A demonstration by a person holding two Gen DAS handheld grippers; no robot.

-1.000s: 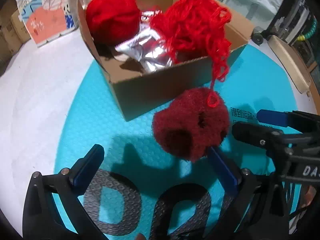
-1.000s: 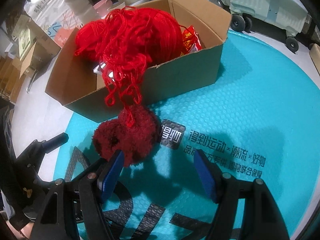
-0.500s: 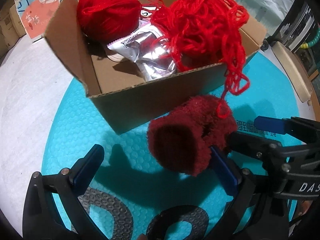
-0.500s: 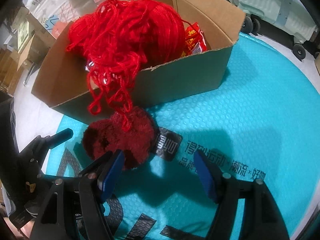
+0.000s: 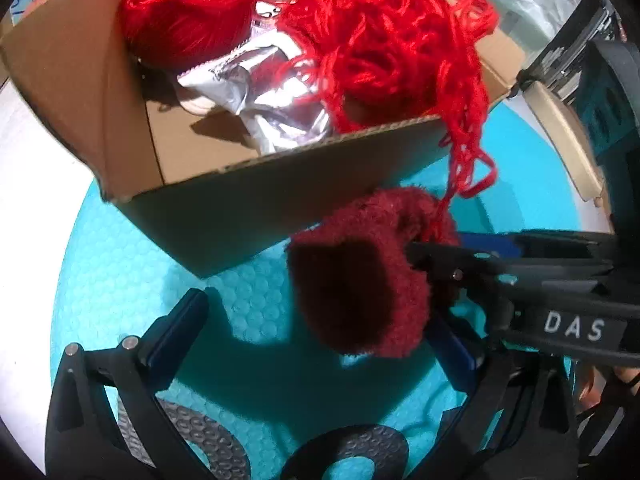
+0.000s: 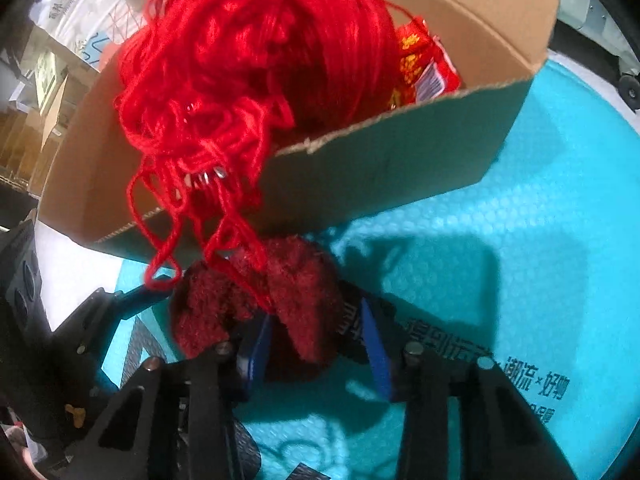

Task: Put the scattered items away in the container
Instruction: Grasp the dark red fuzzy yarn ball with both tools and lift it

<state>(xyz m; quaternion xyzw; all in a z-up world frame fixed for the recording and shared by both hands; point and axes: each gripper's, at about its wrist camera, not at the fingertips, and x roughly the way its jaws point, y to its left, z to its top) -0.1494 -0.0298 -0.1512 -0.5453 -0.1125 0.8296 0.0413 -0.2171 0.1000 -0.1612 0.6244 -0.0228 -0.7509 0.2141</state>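
A dark red fuzzy yarn ball [image 5: 360, 280] [image 6: 280, 304] sits on the teal mat in front of the cardboard box [image 5: 240, 200] [image 6: 380, 168]. My right gripper [image 6: 316, 344] has its blue pads closed onto the ball; its arm shows in the left wrist view [image 5: 520, 276]. My left gripper [image 5: 320, 332] is open, the ball lying by its right finger. In the box are a bright red yarn ball [image 5: 188, 8], a tangled red yarn skein [image 5: 392, 40] [image 6: 240, 60] whose strands hang over the front wall onto the fuzzy ball, a silver foil packet [image 5: 272, 104] and a red snack packet [image 6: 424, 68].
The teal bubble mat [image 6: 520, 240] lies on a white floor [image 5: 24, 160]. Boxes and bags stand behind at the left [image 6: 52, 80]. A wheeled cart [image 6: 628, 84] is at the far right.
Both grippers have moved closer to the box. My right gripper has closed from wide open onto the dark red fuzzy ball. The left gripper stays open.
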